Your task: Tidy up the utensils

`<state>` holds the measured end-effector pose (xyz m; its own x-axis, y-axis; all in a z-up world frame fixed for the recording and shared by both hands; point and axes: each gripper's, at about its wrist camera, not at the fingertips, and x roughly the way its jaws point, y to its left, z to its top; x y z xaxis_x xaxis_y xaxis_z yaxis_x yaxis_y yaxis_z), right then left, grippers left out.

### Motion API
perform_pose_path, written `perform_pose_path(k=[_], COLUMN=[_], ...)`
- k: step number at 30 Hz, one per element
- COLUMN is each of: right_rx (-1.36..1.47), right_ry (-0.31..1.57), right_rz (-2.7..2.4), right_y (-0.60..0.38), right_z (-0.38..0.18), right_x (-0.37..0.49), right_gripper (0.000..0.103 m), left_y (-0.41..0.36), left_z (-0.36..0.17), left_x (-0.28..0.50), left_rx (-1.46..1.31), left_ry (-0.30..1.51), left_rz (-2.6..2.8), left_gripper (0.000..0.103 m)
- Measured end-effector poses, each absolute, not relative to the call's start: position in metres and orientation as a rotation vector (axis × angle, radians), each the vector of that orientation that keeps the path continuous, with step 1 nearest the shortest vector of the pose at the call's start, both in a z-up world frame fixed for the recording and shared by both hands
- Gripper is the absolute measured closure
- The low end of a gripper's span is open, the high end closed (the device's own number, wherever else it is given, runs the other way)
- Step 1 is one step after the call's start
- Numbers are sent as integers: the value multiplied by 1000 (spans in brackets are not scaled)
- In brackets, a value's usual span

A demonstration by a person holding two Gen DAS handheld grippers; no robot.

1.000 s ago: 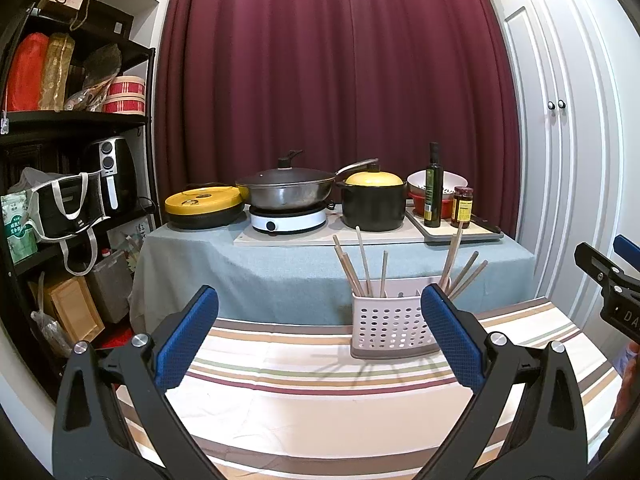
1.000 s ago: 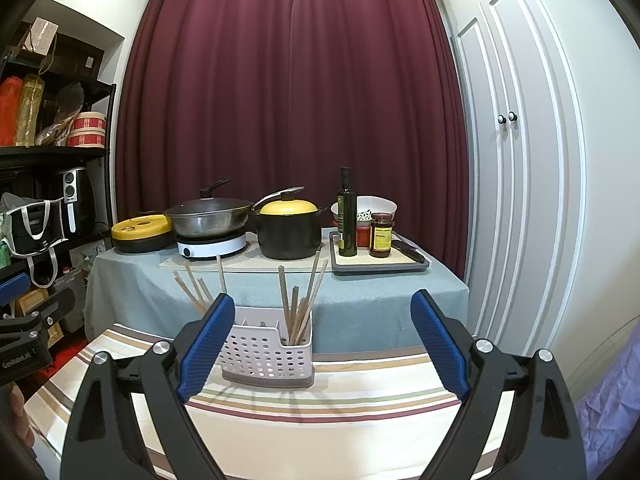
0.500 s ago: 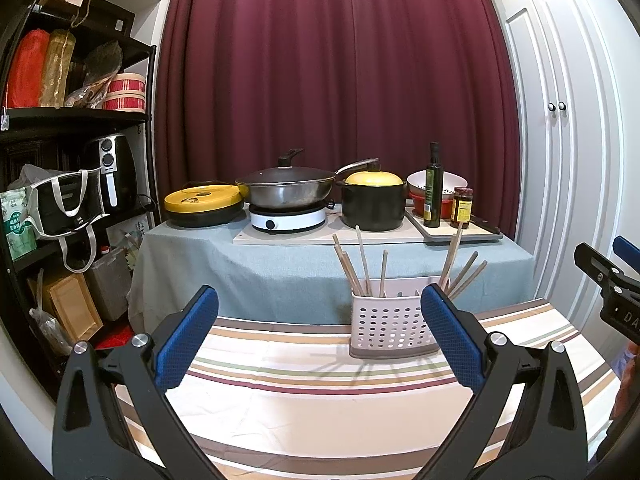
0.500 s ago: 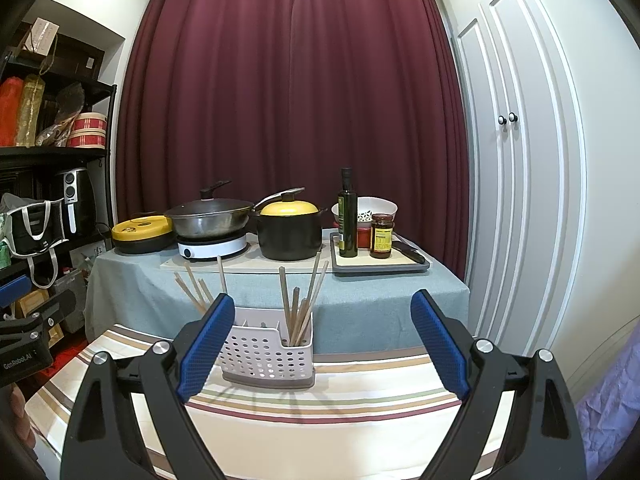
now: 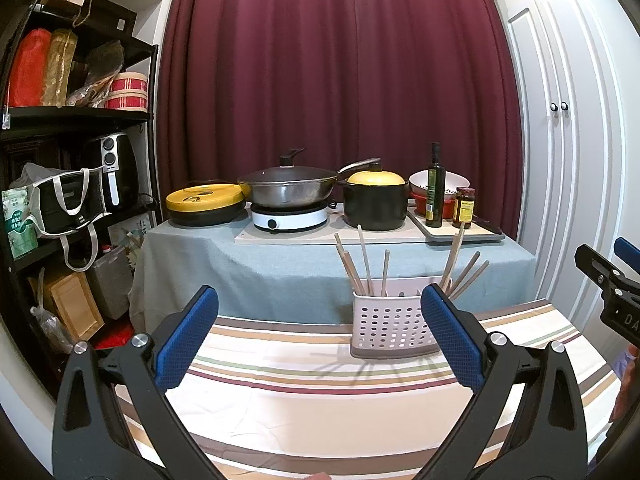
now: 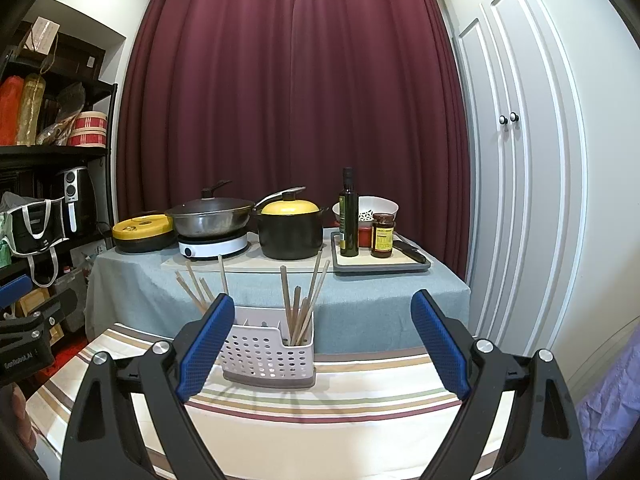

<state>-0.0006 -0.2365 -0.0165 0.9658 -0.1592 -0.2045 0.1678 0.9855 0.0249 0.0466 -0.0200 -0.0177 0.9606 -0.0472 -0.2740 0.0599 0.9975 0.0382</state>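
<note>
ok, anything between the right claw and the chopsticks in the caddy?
Nothing visible. The right claw is open and empty above bare striped tablecloth; the caddy with its chopsticks stands straight ahead, partly behind its left finger.

Even, fairly bright indoor light falls from above, so the chopsticks (image 5: 362, 264) throw thin fanned shadows toward the viewer across the striped table (image 5: 304, 384). Both views stay sharp, but the fisheye bows the cupboard doors (image 6: 516, 168) and blackens the corners.
</note>
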Motion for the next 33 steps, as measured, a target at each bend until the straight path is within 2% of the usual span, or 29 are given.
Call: perform_pose_path(k=[26, 33], right_rx=[36, 41], right_ry=[228, 291], right_rz=[-173, -198], right_y=[-238, -249], right_z=[-27, -50], right_x=[9, 30], right_gripper=[16, 15], left_y=[-2, 8], left_z=[-30, -62], left_x=[66, 107], left_rx=[-3, -16], left_ry=[295, 405], left_rz=[-25, -6], left_gripper=[4, 4])
